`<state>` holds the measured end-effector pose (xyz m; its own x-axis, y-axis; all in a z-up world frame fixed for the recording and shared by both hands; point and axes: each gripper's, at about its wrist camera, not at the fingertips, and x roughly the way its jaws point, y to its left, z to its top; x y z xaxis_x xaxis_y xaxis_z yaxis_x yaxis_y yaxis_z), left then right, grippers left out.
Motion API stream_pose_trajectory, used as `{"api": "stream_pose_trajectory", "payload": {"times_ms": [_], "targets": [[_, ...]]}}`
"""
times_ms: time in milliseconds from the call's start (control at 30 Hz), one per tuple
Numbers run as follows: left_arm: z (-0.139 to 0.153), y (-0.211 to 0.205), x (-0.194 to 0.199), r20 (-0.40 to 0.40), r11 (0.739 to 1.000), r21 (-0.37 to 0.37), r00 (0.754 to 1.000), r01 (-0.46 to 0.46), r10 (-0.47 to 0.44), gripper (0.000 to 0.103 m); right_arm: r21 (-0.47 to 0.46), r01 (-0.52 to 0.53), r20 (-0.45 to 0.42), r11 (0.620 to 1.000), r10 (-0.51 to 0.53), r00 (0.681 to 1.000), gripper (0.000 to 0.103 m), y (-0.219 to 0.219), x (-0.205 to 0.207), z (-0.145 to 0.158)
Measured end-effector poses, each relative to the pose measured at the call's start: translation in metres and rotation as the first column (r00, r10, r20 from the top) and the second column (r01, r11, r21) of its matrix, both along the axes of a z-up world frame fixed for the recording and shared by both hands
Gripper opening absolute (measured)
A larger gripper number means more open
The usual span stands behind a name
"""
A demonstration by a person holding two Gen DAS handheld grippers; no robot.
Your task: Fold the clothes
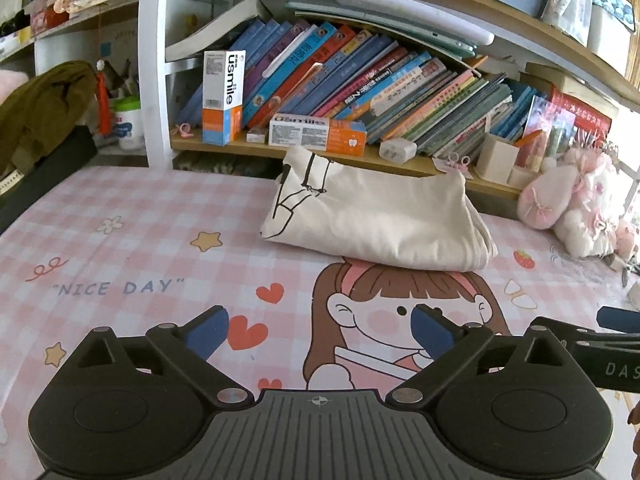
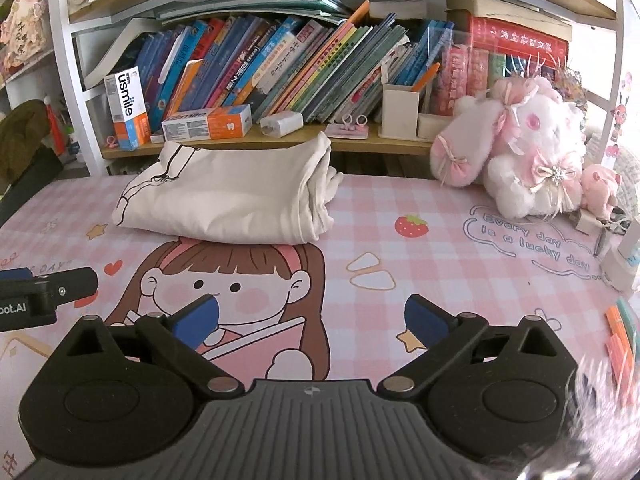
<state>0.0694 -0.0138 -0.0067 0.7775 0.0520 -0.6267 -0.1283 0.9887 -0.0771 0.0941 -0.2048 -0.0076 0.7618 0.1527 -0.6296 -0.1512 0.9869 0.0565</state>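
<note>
A cream garment with a black line drawing (image 1: pixel 376 216) (image 2: pixel 228 196) lies folded into a thick bundle at the back of the pink checked desk mat (image 1: pixel 132 240) (image 2: pixel 440 248), just under the shelf. My left gripper (image 1: pixel 320 334) hovers over the mat in front of the bundle, jaws wide apart, nothing between its blue pads. My right gripper (image 2: pixel 312 320) is beside it, also open and empty, well short of the garment. Each gripper's tip shows at the edge of the other's view: the right one (image 1: pixel 616 320) and the left one (image 2: pixel 48 280).
A bookshelf with leaning books (image 1: pixel 360 84) and toothpaste boxes (image 2: pixel 208 122) stands right behind the garment. A pink and white plush toy (image 2: pixel 520 152) sits at the right rear. An olive cloth (image 1: pixel 36 112) hangs at the left. Small items (image 2: pixel 620 264) lie at the right edge.
</note>
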Motion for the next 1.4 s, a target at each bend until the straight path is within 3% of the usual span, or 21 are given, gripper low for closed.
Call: {"api": "stream_pose_trajectory", "payload": {"times_ms": [1400], "targets": [[-0.0005,-0.0048,-0.0046,-0.022,1.0,0.019,1.0,0.018,-0.017,0.103,-0.018,-0.014,0.001,1.0,0.014,1.0,0.102,0.0082,-0.0079,0.0026]]}}
